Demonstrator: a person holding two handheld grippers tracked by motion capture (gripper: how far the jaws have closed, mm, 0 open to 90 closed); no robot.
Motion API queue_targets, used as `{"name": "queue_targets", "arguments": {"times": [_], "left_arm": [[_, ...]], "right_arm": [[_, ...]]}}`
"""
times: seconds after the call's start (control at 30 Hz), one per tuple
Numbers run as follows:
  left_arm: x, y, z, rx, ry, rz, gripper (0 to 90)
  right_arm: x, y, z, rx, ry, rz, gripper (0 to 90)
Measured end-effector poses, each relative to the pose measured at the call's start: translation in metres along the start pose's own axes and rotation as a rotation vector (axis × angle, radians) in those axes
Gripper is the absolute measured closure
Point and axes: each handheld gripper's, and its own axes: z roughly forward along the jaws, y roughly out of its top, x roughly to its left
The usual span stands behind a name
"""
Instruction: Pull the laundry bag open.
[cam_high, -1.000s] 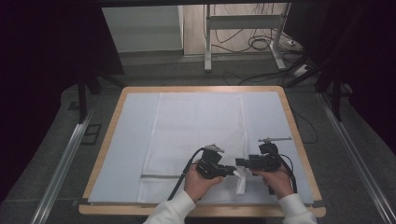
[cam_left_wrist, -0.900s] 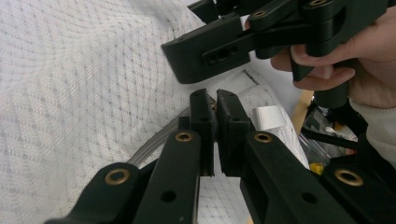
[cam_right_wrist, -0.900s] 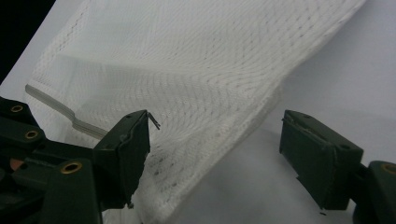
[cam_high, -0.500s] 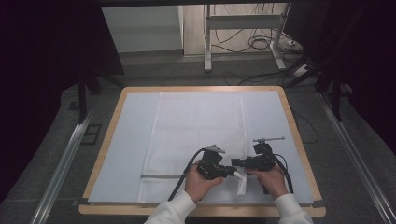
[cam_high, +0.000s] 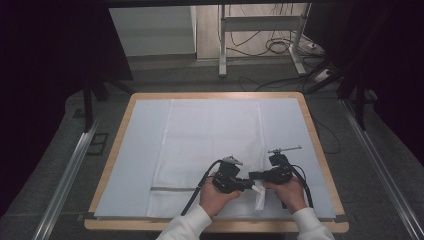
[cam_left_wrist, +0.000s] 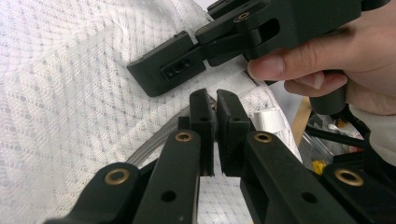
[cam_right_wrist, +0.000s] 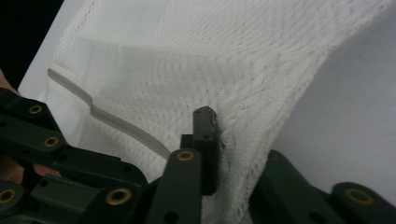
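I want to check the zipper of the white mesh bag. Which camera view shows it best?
The right gripper view: the grey zipper runs long and sharp across the white mesh bag. The high view shows it as a thin line. In the left gripper view, a blurred piece shows beside the jaws.

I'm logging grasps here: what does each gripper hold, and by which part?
Both pinch the white mesh bag near its right front corner: left gripper beside the zipper, right gripper on the edge.
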Motion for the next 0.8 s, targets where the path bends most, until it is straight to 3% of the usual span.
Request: {"name": "queue_targets", "arguments": {"times": [0.8], "left_arm": [[0.0078, -0.0089, 0.0026, -0.001, -0.009, -0.029, 86.6]], "right_arm": [[-0.0023, -0.0004, -0.0038, -0.004, 0.039, -0.020, 88.7]]}}
